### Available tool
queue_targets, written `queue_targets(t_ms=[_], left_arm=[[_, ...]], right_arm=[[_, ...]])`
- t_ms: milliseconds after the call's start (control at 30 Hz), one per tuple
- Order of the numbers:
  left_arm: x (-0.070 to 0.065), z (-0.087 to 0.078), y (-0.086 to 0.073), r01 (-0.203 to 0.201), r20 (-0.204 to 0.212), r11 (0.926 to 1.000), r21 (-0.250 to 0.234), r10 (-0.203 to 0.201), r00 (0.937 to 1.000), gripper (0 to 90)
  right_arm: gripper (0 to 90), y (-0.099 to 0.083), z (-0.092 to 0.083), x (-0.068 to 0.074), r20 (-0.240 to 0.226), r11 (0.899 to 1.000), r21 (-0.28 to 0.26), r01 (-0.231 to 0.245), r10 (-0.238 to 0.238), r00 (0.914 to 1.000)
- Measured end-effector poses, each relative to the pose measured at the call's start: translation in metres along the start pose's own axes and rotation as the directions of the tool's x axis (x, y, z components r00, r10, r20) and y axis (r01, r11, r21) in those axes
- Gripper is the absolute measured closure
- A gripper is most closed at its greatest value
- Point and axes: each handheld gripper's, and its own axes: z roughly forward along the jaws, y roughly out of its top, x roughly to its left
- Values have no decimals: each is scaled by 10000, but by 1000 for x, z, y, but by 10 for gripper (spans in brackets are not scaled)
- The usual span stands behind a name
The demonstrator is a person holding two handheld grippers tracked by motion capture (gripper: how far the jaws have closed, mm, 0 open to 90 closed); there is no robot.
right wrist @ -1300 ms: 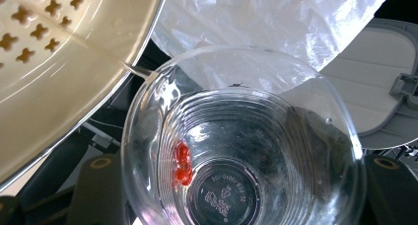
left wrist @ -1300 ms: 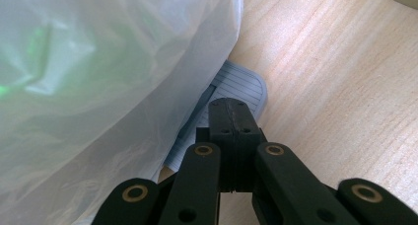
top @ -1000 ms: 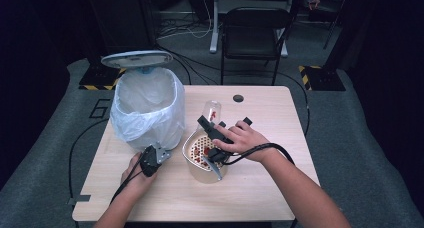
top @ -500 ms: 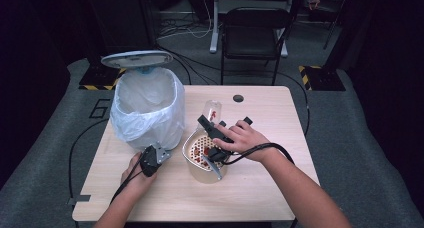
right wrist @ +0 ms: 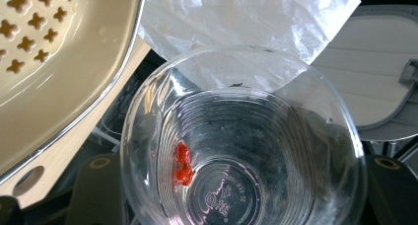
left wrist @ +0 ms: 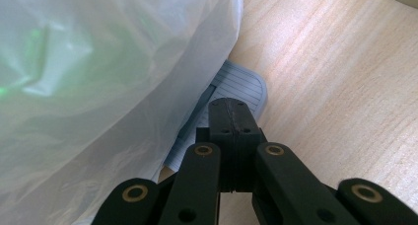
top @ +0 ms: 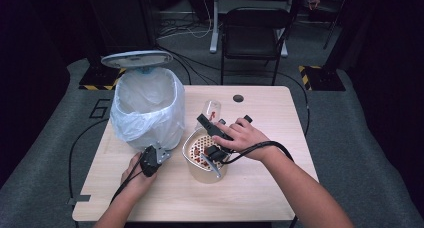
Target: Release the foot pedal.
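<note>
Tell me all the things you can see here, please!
Table: one, light wood, middle of the room.
Bin: one, white bag liner, table's left, lid raised.
Strainer bowl: one, cream, table's middle, red bits inside.
Plastic cup: one, clear, tipped over the bowl, red bit stuck inside.
Pedal: one, grey, at the bin's foot.
Chair: one, black, behind the table.
Left gripper: black, shut, by the pedal.
Right gripper: black, holding the cup.

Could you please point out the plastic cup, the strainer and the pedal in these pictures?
Cup (right wrist: 246,151): right gripper view, inner wall.
Strainer (top: 192,141): high view, perforated inside near the rim.
Pedal (left wrist: 241,84): left gripper view, ribbed grey top.
</note>
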Motion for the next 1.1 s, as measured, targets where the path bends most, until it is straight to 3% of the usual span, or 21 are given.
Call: queue_targets(t_ms=[33, 67, 167, 267, 333, 467, 500, 533, 567, 600, 633, 700, 733, 800, 867, 900, 933, 967, 1000, 1033, 1100], left_arm=[[0, 0, 0, 0, 0, 10000, 0, 0, 10000, 900], [0, 0, 0, 5, -16, 10000, -19, -5, 10000, 900], [0, 0, 0, 37, 27, 10000, -19, -37, 10000, 900], [0, 0, 0, 53, 39, 10000, -9, -53, 10000, 900], [-4, 2, -1, 615, 164, 9980, -108, -613, 9980, 900], [-1, 1, 0, 139, 86, 9999, -14, -139, 9999, 900], [-1, 1, 0, 147, 86, 9999, -14, -147, 9999, 900], [-1, 1, 0, 137, 89, 9999, -4, -137, 9999, 900], [-1, 1, 0, 137, 89, 9999, -4, -137, 9999, 900], [-1, 1, 0, 204, 77, 9998, -56, -204, 9998, 900], [-1, 1, 0, 204, 77, 9998, -56, -204, 9998, 900], [-1, 1, 0, 224, 91, 9997, -55, -224, 9997, 900], [-1, 1, 0, 229, 81, 9997, -57, -229, 9997, 900], [-1, 1, 0, 173, 53, 9998, -80, -173, 9998, 900], [-1, 1, 0, 218, 54, 9997, -78, -218, 9997, 900], [-1, 1, 0, 212, 59, 9997, -81, -212, 9998, 900], [1, 1, 0, 74, -30, 10000, -66, -74, 10000, 900], [1, 1, 0, 74, -30, 10000, -66, -74, 10000, 900], [1, 1, 0, 81, -36, 9999, -71, -81, 10000, 900], [1, 1, 0, 62, -32, 10000, -56, -62, 10000, 900], [1, 1, 0, 92, -35, 9999, -71, -92, 10000, 900]], right_arm=[[341, 0, 0, 0, 0, 10000, 0, 0, 0, 10000], [341, -1, 0, -8, -899, 9995, 64, -317, 321, 9954], [341, -3, 0, -14, -1279, 9975, 136, -690, 701, 9893], [341, -7, 1, -24, -1873, 9897, 95, -1431, 1423, 9719], [342, -9, 1, -29, -2207, 9747, 176, -2228, 2212, 9499], [342, -13, 1, -39, -2881, 9472, 258, -3196, 3132, 9050], [342, -15, 2, -44, -3174, 9397, 259, -3410, 3312, 8886], [342, -18, 2, -48, -3610, 9246, 370, -3791, 3661, 8577], [342, -18, 2, -48, -3610, 9246, 370, -3791, 3661, 8577], [342, -20, 4, -52, -4029, 9100, 515, -4113, 3958, 8253], [342, -20, 4, -52, -4029, 9100, 515, -4113, 3958, 8253], [343, -23, 7, -56, -4493, 8975, 548, -4377, 4136, 7919], [343, -24, 7, -57, -4575, 8945, 612, -4428, 4195, 7841], [343, -26, 10, -60, -5082, 8840, 677, -4626, 4295, 7465], [343, -29, 12, -63, -5327, 8727, 660, -4838, 4408, 7225], [343, -30, 13, -65, -5493, 8645, 792, -4964, 4534, 7019], [343, -33, 14, -69, -5860, 8398, 1053, -5326, 4851, 6491], [343, -33, 14, -69, -5860, 8398, 1053, -5326, 4851, 6491], [342, -37, 15, -72, -6141, 8193, 1266, -5592, 5074, 6044], [342, -37, 15, -72, -6141, 8193, 1266, -5592, 5074, 6044], [342, -40, 17, -77, -6276, 7875, 1434, -5993, 5406, 5602]])
